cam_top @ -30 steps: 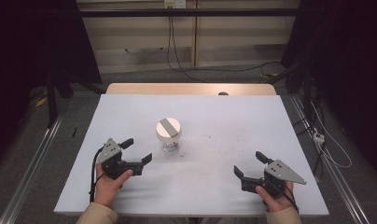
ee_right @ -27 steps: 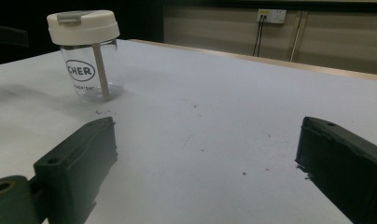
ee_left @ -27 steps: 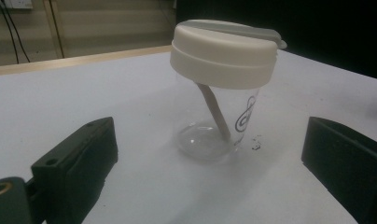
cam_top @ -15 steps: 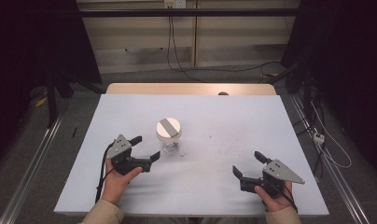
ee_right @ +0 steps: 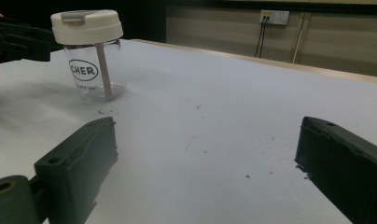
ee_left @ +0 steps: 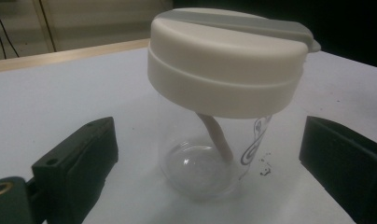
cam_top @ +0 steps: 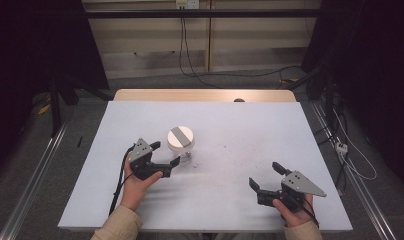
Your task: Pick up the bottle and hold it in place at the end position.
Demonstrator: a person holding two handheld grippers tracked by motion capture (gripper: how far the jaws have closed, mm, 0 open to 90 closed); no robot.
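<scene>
A clear glass jar [cam_top: 182, 145] with a cream lid and a grey flip tab stands upright near the middle of the white table [cam_top: 240, 130]. My left gripper [cam_top: 164, 155] is open right beside it, on its near left. In the left gripper view the jar [ee_left: 210, 154] stands just ahead of the gap between the two jaws, which do not touch it; a straw runs down inside the glass. My right gripper [cam_top: 264, 176] is open near the front right of the table, nothing between its jaws. In the right gripper view the jar [ee_right: 94, 60] stands far off at the upper left.
The table's near edge lies just behind both hands. A wooden strip [cam_top: 205, 95] borders the far edge. Small dark specks [cam_top: 230, 160] mark the surface right of the jar. Cables [cam_top: 190, 55] run over the floor beyond the table.
My left gripper has moved right and forward toward the jar and now stands close beside it. The right gripper has hardly moved. The jar has stayed put.
</scene>
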